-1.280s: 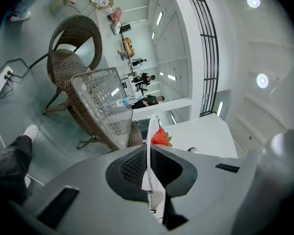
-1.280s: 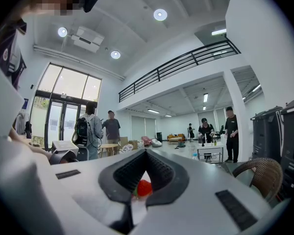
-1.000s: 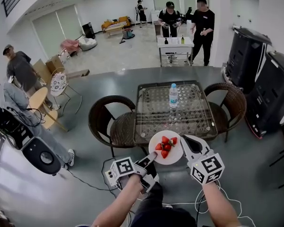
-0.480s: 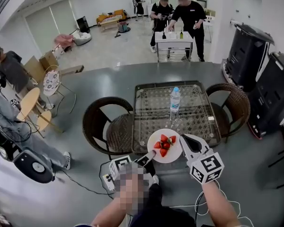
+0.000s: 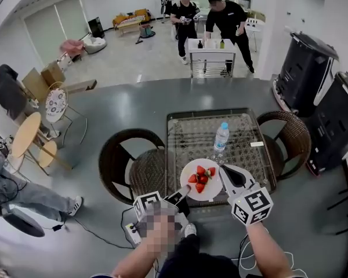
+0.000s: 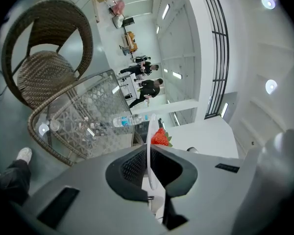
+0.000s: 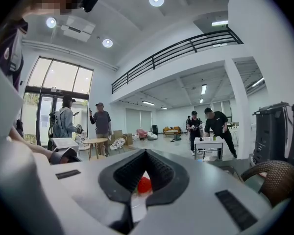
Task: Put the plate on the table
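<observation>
Plate [image 5: 212, 189] of strawberries [image 5: 200, 178], pinched by left claw [image 5: 185, 191] and right claw [image 5: 223, 170], over glass table [image 5: 200, 133] edge, near bottle [image 5: 221, 136].

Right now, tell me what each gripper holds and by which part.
Both hold the white plate of strawberries by its rim: the left gripper is shut on the near-left edge, the right gripper on the right edge.

Inventory, lower centre of the frame:
- Round white plate [image 5: 212, 185]: one.
- Red strawberries [image 5: 200, 170]: five.
- Clear plastic water bottle [image 5: 221, 136]: one.
- Square glass-topped table [image 5: 191, 135]: one.
- Brown wicker chairs [image 5: 146, 169]: two.
- Hand-held grippers: two, namely the left gripper [image 5: 184, 191] and the right gripper [image 5: 223, 170].
</observation>
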